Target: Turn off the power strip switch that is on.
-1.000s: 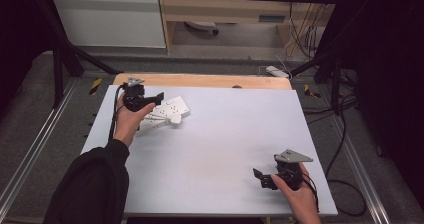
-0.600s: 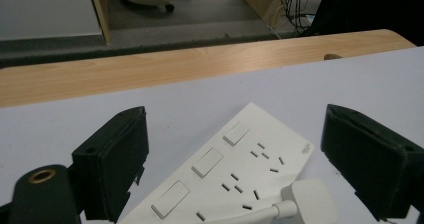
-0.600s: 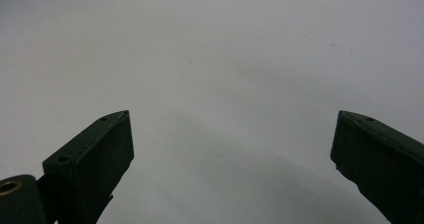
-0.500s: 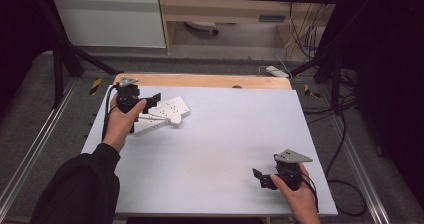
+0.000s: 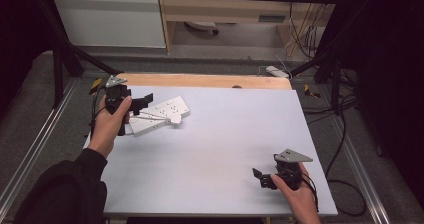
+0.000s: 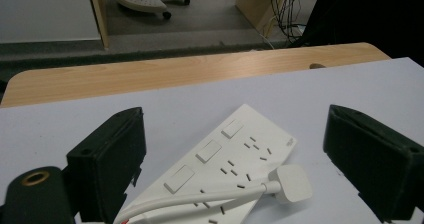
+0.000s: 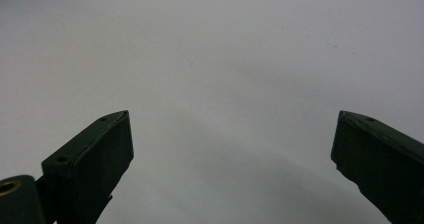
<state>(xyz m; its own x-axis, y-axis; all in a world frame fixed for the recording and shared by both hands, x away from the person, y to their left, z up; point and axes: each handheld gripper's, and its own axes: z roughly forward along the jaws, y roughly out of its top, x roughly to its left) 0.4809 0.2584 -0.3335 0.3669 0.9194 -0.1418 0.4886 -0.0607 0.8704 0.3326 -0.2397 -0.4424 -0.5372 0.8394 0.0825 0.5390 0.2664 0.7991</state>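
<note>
A white power strip (image 5: 161,115) lies at the far left of the table with its white cable and plug (image 5: 175,118) resting across it. In the left gripper view the strip (image 6: 235,146) sits between and just beyond the jaws, with the plug (image 6: 292,183) on its near end. My left gripper (image 5: 144,103) is open, held just left of the strip and pointing at it, nothing between its jaws (image 6: 234,121). My right gripper (image 5: 261,178) rests open near the table's front right, above bare white surface (image 7: 232,116).
The white tabletop (image 5: 225,144) has a wooden strip (image 5: 200,80) along its far edge. Beyond it are a cabinet (image 5: 110,14), a wooden shelf unit and hanging cables (image 5: 300,29). A metal frame rail (image 5: 30,154) runs along the left side.
My left gripper has drawn slightly left, back from the power strip, staying open. The right gripper has not moved.
</note>
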